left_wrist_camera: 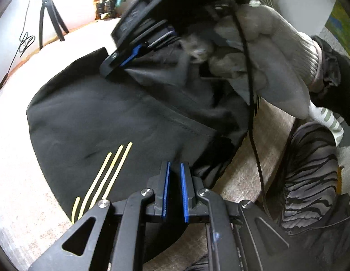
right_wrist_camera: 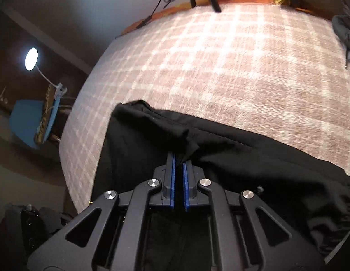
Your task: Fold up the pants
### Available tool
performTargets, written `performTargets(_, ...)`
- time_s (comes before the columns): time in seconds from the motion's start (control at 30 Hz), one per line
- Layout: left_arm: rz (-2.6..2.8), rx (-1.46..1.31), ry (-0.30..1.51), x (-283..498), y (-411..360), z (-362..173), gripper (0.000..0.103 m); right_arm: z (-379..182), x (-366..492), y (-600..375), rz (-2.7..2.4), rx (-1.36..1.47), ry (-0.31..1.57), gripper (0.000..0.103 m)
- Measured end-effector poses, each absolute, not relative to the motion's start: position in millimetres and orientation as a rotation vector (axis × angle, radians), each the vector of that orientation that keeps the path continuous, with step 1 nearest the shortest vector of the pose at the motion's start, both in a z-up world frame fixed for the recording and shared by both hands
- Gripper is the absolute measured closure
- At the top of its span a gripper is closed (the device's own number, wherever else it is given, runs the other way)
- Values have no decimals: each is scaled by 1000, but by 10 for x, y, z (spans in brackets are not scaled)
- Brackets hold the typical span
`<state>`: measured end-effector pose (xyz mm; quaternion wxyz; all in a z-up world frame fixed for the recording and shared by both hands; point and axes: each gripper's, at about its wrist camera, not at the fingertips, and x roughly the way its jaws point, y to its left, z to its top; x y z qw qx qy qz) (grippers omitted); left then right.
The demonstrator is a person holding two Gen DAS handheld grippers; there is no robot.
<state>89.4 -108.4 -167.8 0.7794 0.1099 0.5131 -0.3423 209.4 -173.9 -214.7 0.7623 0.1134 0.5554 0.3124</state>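
Black pants (left_wrist_camera: 102,117) with three yellow stripes lie on a pink checked blanket (left_wrist_camera: 14,180). My left gripper (left_wrist_camera: 175,167) hovers just over the pants' near edge, its blue pads a small gap apart with nothing between them. My right gripper (left_wrist_camera: 124,61), held by a gloved hand (left_wrist_camera: 272,52), shows in the left wrist view at the pants' far edge, pinching a fold. In the right wrist view the right gripper (right_wrist_camera: 179,160) is shut on a bunched fold of the black pants (right_wrist_camera: 242,158), lifting it above the blanket (right_wrist_camera: 220,63).
A black tripod (left_wrist_camera: 50,18) and a cable (left_wrist_camera: 23,43) stand at the bed's far edge. A grey garment (right_wrist_camera: 344,31) lies at the blanket's right edge. A lamp (right_wrist_camera: 31,58) and blue chair (right_wrist_camera: 26,122) stand beyond the bed's left side. My striped-trousered leg (left_wrist_camera: 310,176) is at right.
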Motion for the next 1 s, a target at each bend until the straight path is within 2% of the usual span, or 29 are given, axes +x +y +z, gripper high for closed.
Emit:
performTargets(0.27,-711,194,1086,974,-940,-1613,96,-2005,2100,-1916,657,247,1179,97)
performTargets(0.77,-754,215,1016,905,-1146,-1561,96,-1833,2026,-2461,560,216,1156,97)
performTargets(1.0,-827,245,1034,957,-1532,-1496,96,-1784,2042,-2699,517,228,1153,97)
